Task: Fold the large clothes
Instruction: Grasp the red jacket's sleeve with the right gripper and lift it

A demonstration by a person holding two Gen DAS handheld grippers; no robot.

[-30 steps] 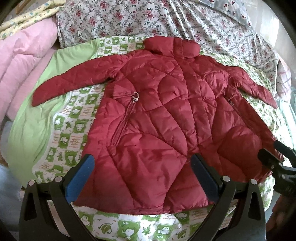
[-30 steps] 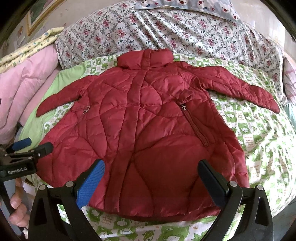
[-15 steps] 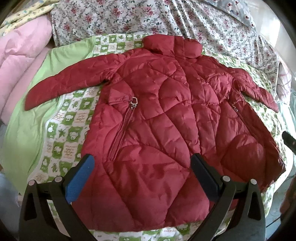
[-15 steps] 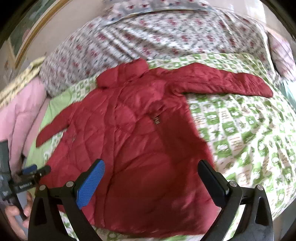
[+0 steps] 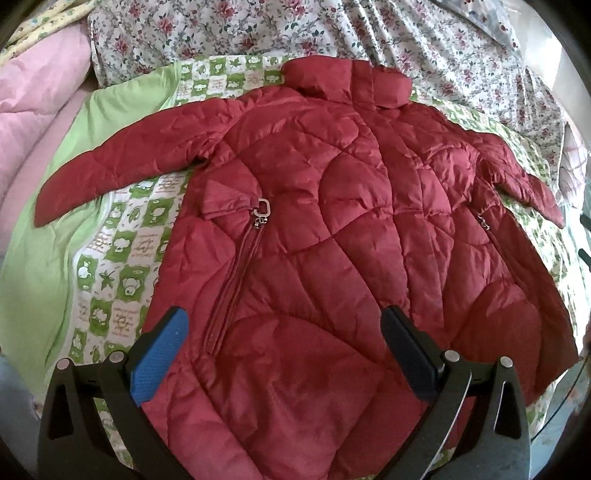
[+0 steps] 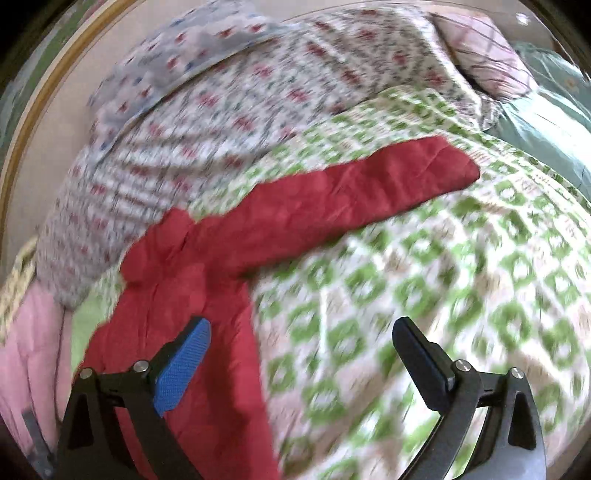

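Fingers on both tools are standing spread wide with nothing between them. From its own camera, the left gripper [image 5: 282, 332] is hanging over the lower front of the red jacket [image 5: 332, 229], its blue pad [image 5: 160, 356] near the left hem and pocket zipper [image 5: 236, 273]. The right gripper [image 6: 301, 360] is pointing past the jacket's side edge toward the checked green quilt [image 6: 424, 280], with the outstretched sleeve [image 6: 351, 195] lying ahead of it; that view is blurring, so fine detail there is hard to read.

The jacket is lying face up and spread flat on the quilt, collar [image 5: 349, 79] toward the flowered sheet [image 5: 258, 33] and both sleeves out to the sides. A pink blanket [image 5: 33, 110] is bunching beyond the left sleeve [image 5: 122, 162].

Judging by the puffy stitched panels and the sheen, this is looking like a light, soft, padded garment with a slick shell. It will probably be springing back rather than holding a crease, and a shallow pinch may be sliding off. Taking hold at a cuff, a hem corner or a stitched seam, where the padding is thinner, seems the safer choice; the sleeve end ahead of the right tool looks like a sensible first grip.

No containers are showing in either view.
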